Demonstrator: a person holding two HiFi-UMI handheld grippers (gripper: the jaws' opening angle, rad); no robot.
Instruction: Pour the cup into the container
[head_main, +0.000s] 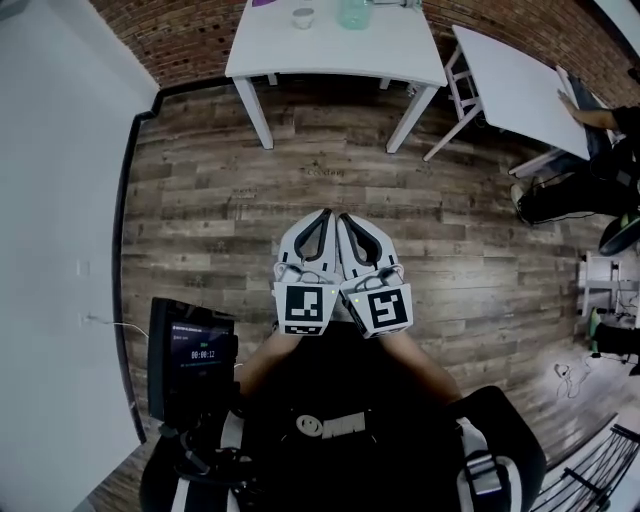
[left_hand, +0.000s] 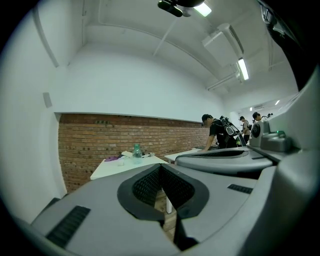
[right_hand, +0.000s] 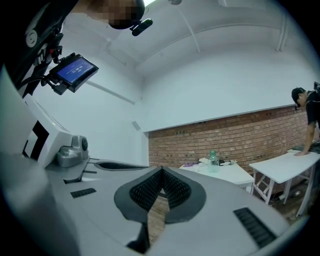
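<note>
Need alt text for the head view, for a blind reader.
Two shut, empty grippers, left gripper and right gripper, are held side by side above a wooden floor, pointing toward a white table that carries a small cup and a greenish container.

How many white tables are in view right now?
2. One table stands straight ahead by the brick wall; the other table is right of it. Others may be hidden off-frame.

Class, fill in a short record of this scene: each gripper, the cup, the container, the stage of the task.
left gripper: shut, empty, held over the wooden floor
right gripper: shut, empty, close beside the left
cup: on the white table, far from both grippers
container: greenish, same table, right of the cup in the head view
stage: pouring not yet begun
</note>
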